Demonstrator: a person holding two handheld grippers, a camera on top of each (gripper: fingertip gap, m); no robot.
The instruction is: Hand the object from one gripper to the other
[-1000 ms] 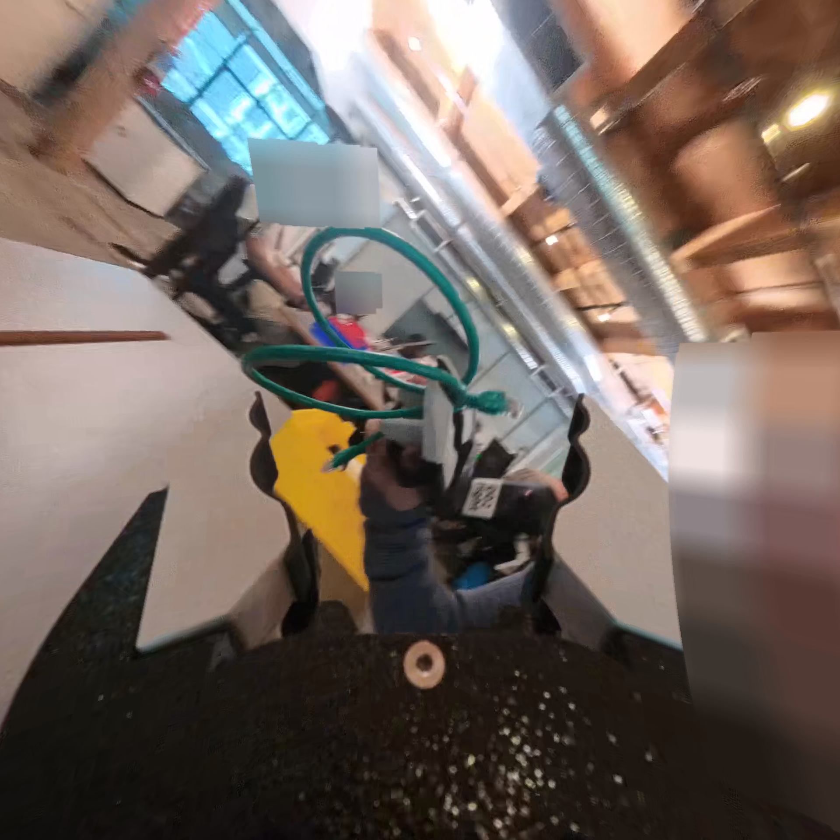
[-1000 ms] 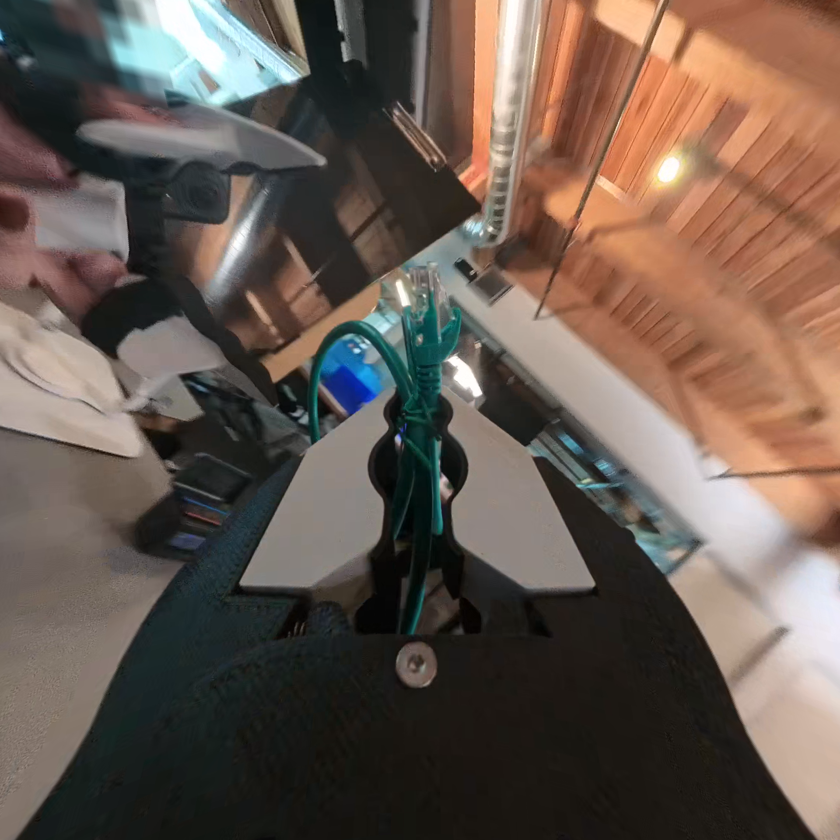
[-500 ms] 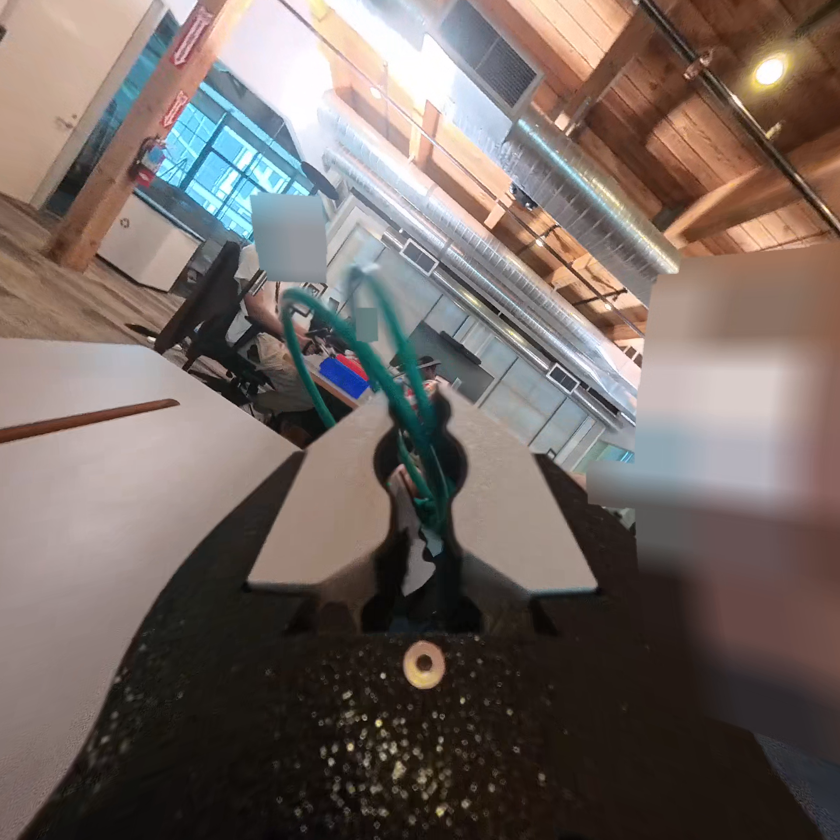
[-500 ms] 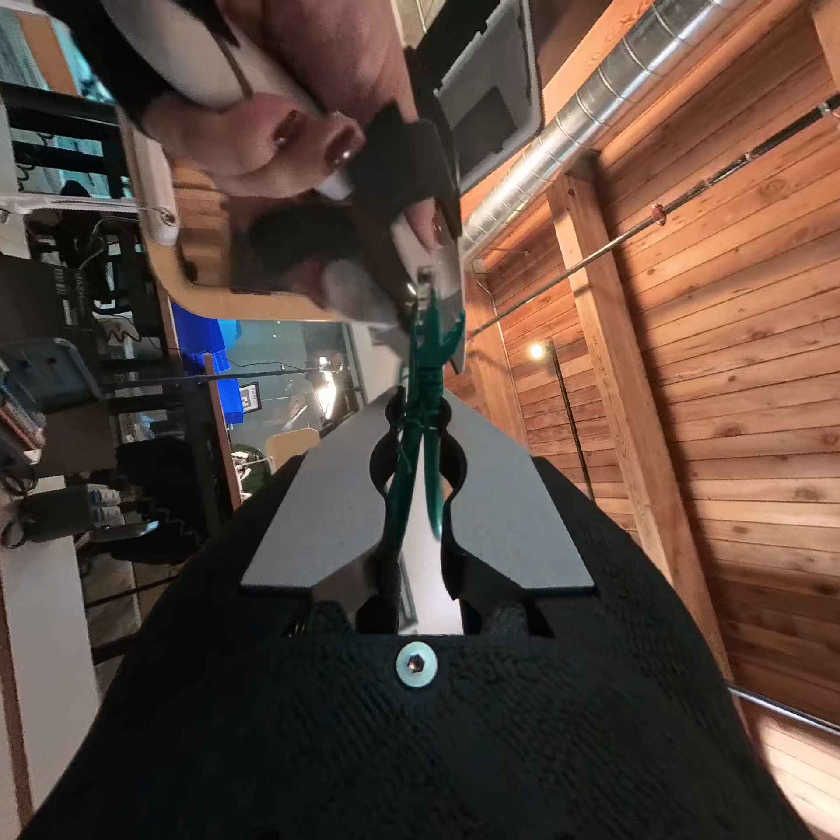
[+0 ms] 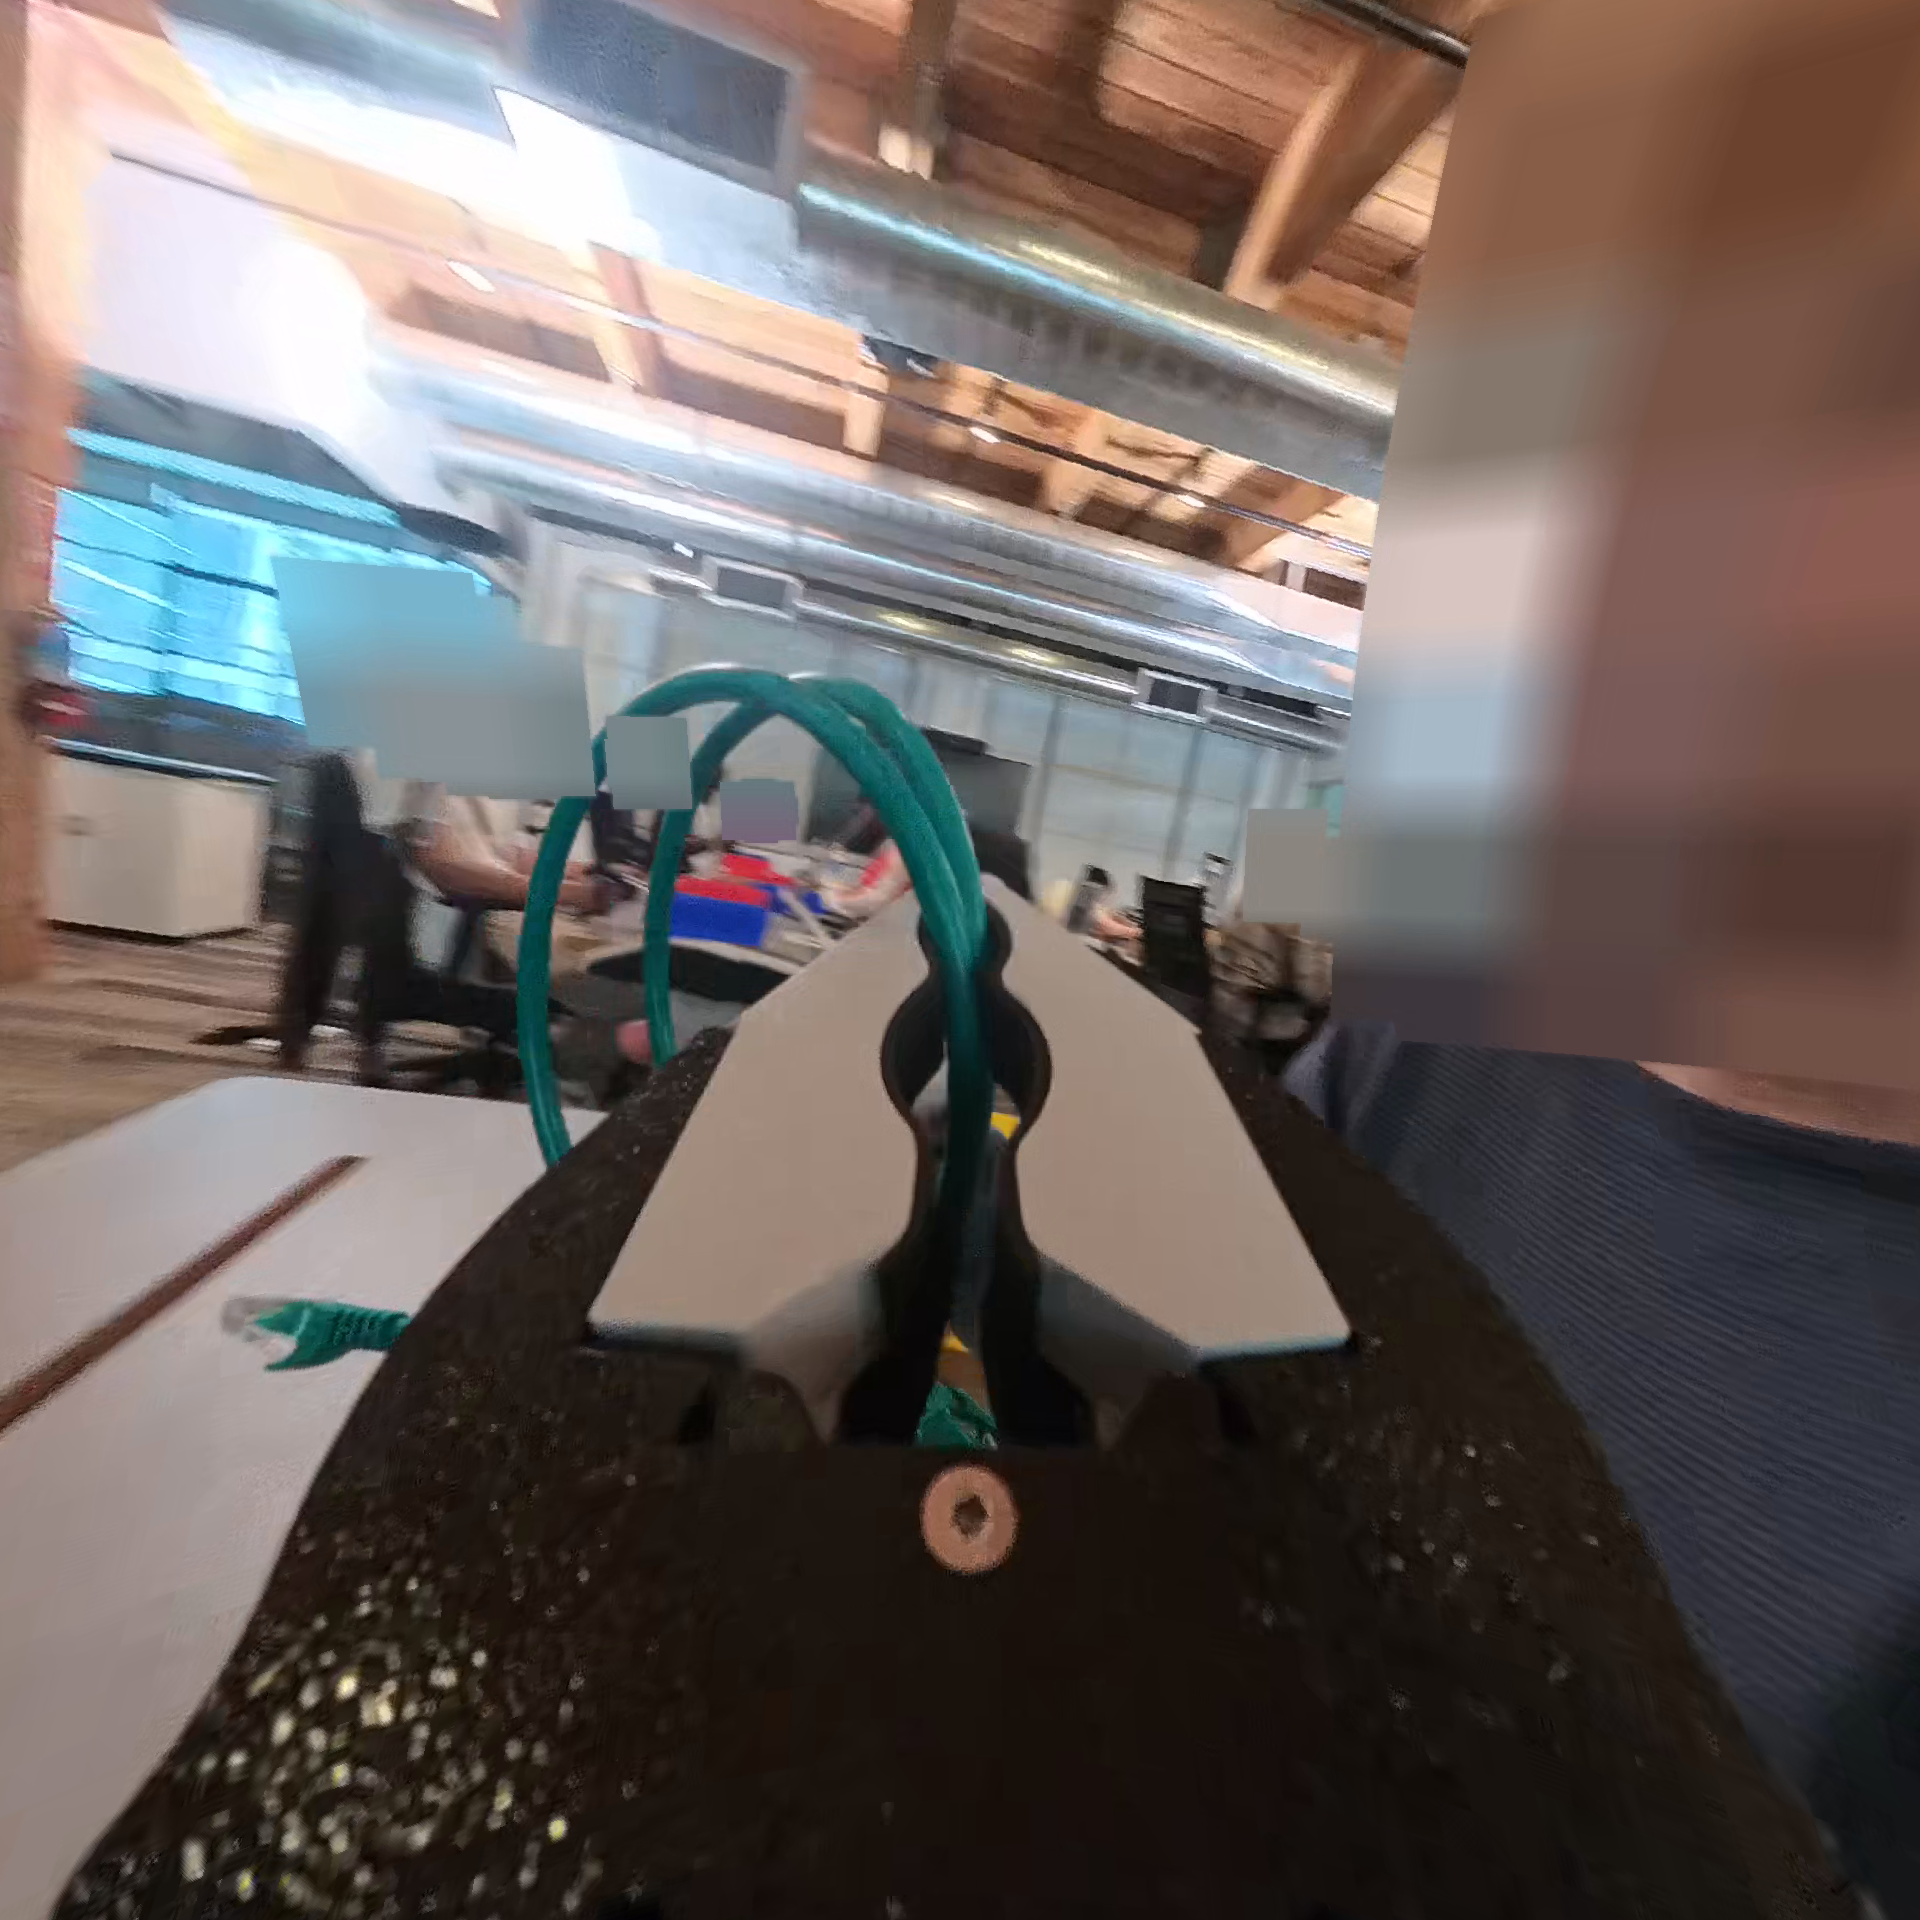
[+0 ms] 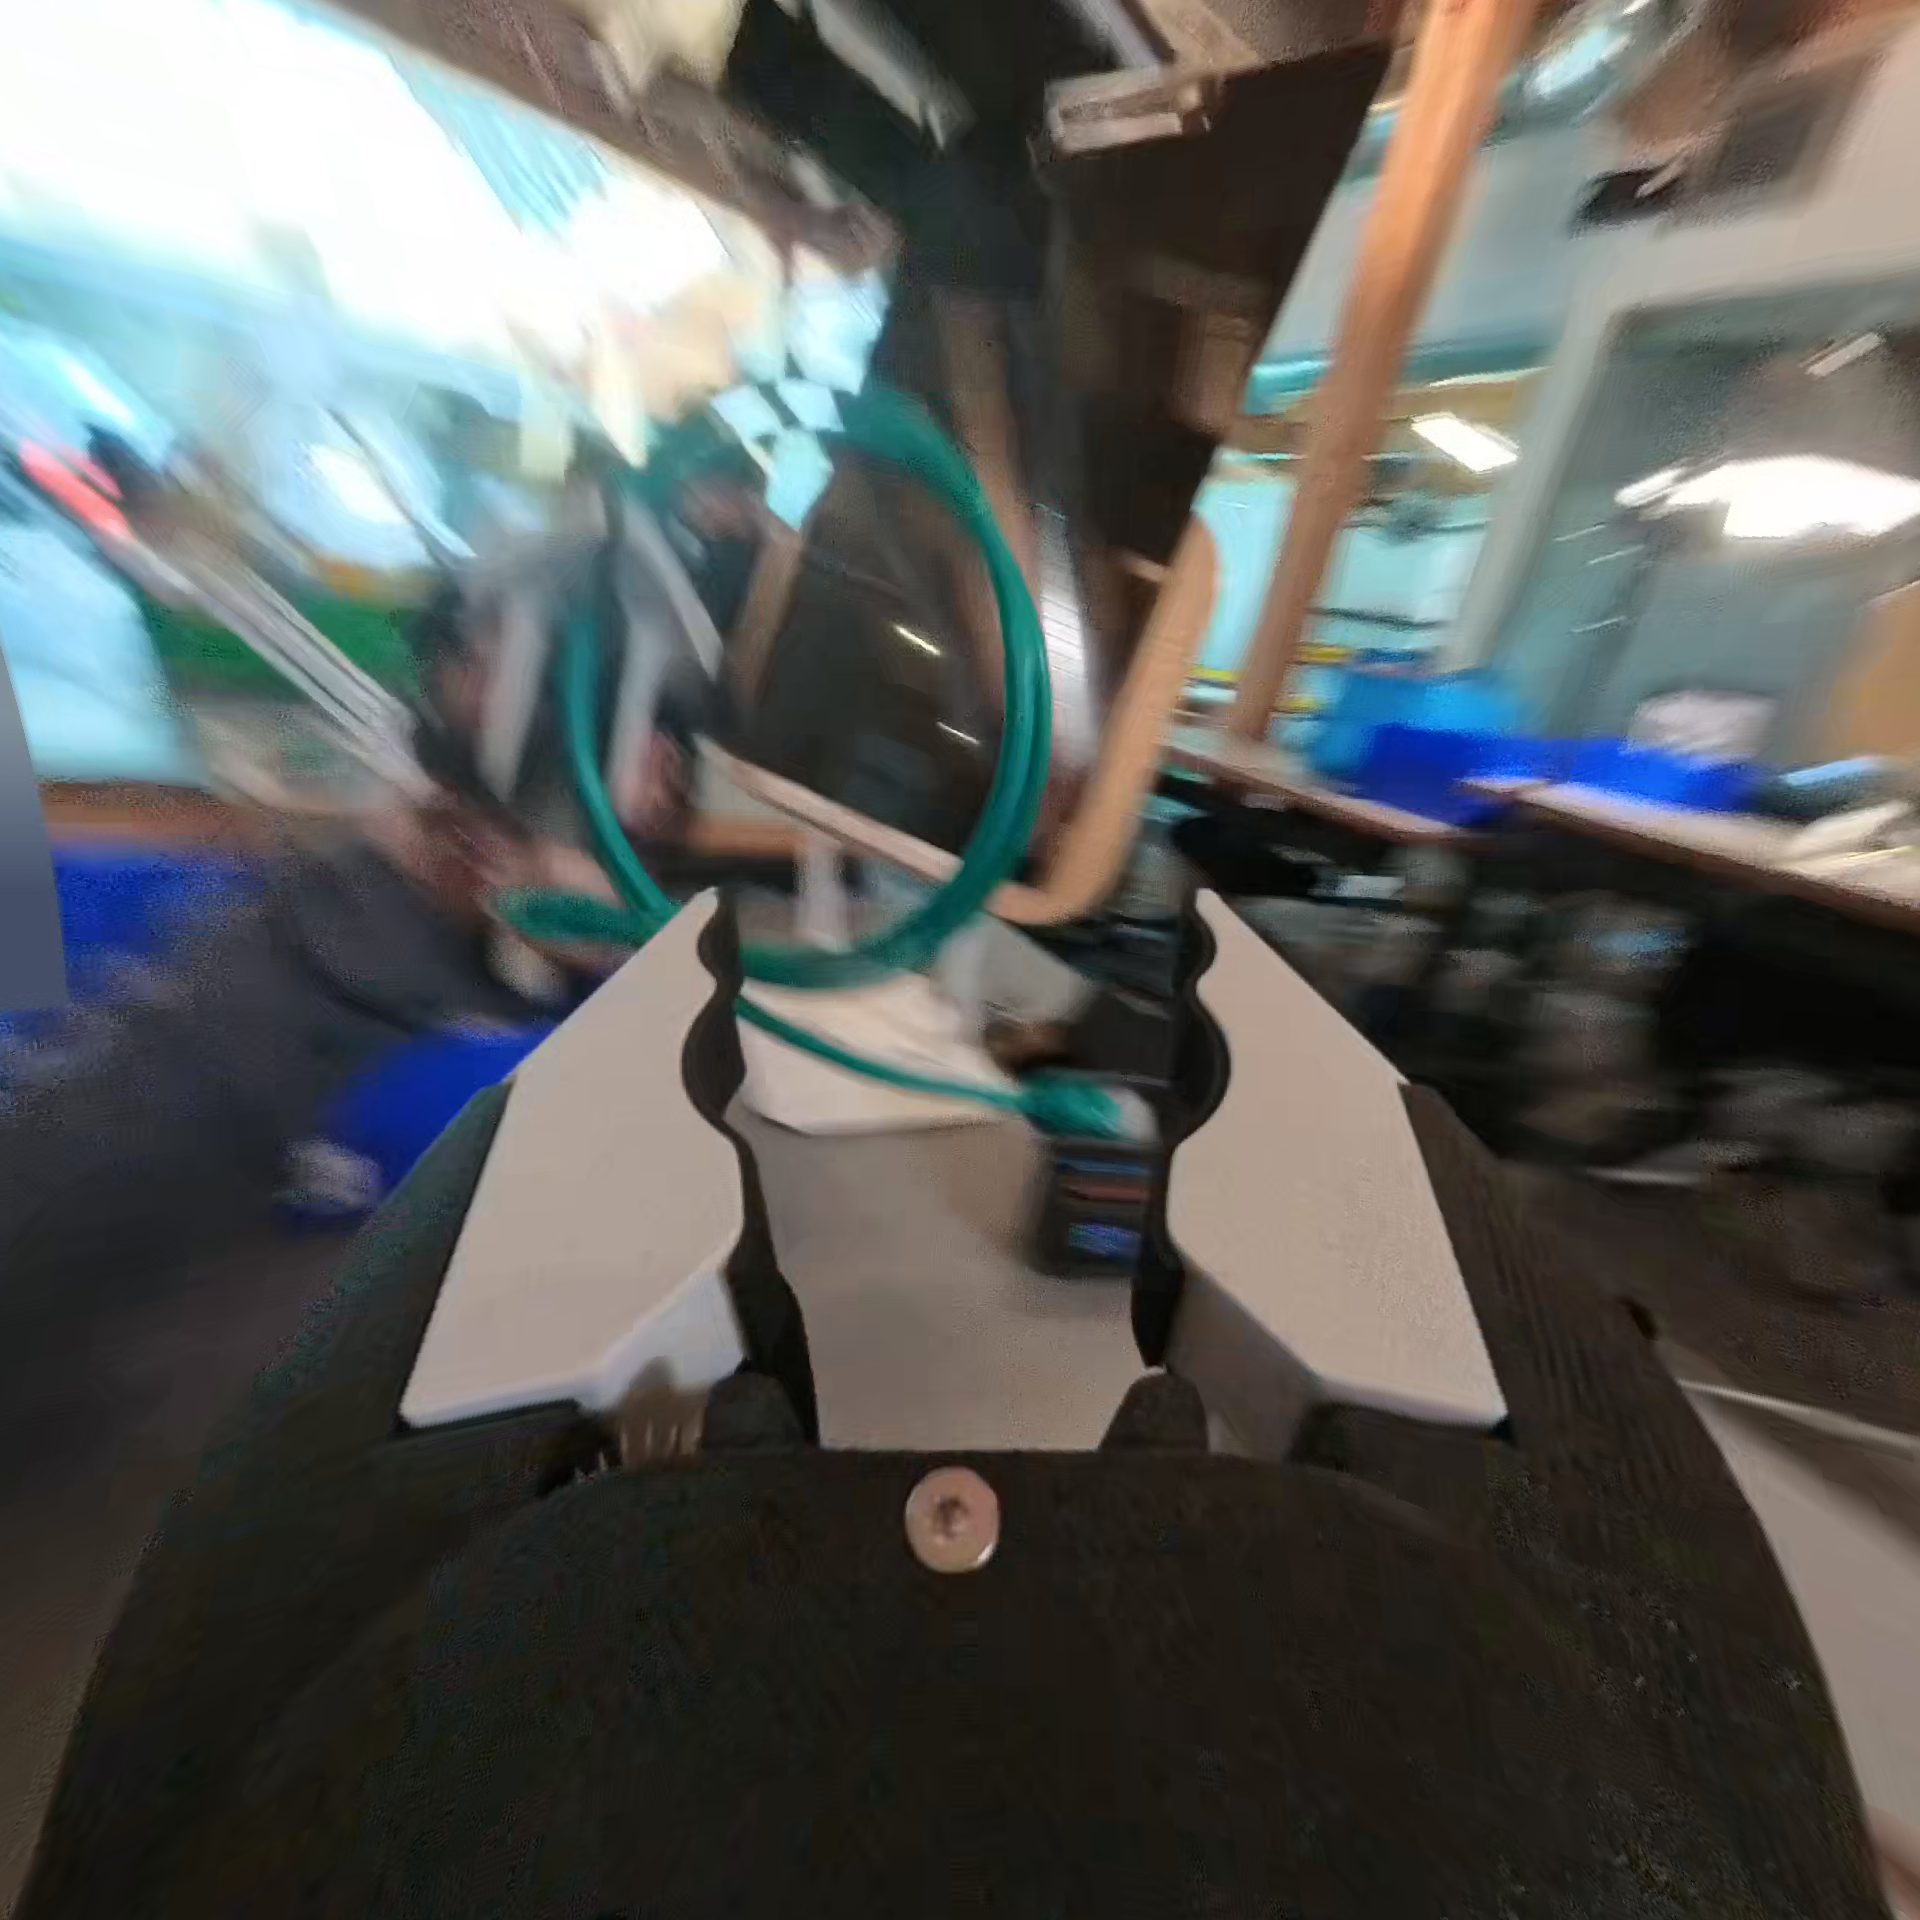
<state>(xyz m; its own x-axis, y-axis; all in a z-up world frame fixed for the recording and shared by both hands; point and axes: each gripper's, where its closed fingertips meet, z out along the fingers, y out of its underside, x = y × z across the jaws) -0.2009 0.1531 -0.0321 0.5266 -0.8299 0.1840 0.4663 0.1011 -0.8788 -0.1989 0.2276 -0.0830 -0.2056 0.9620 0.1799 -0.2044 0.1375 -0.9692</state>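
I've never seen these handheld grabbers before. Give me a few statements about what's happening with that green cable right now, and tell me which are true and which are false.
1. The left gripper is shut on the green cable. True.
2. The right gripper is clamped on the cable too. False: its jaws stand wide apart with nothing between them, and the cable hangs beyond them.
3. The cable is stretched out straight. False: it curls in loops above the left gripper.
4. One plug end of the cable shows over the white table, left of the left gripper. True.
5. The cable is red. False: it is green.
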